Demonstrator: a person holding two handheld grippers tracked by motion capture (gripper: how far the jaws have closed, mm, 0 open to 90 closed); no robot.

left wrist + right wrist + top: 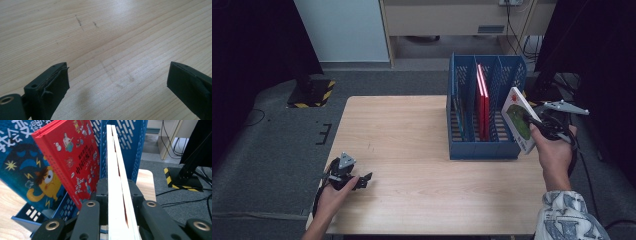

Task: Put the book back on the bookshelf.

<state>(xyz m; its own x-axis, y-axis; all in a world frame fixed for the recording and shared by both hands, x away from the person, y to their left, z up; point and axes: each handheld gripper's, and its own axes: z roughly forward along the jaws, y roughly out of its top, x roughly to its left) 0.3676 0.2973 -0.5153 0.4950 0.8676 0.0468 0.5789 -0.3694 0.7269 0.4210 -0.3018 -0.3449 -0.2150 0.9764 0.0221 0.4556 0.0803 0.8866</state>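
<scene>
Right hand-held gripper (532,122) clamped white book (518,119), right of frame | left hand-held gripper (362,181) open, lower left | advice: align spine over rack (484,150) slot, lower upright.

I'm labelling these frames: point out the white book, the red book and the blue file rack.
white book (518,117), high view, its green-printed cover.
red book (72,157), right gripper view, its front cover.
blue file rack (482,150), high view, its front wall.

On red book (75,162) cover at nine o'clock: yellow Chinese title, "中国" legible, rest too small. On blue book (22,162) at ten o'clock: large white Chinese characters, cut off.
</scene>
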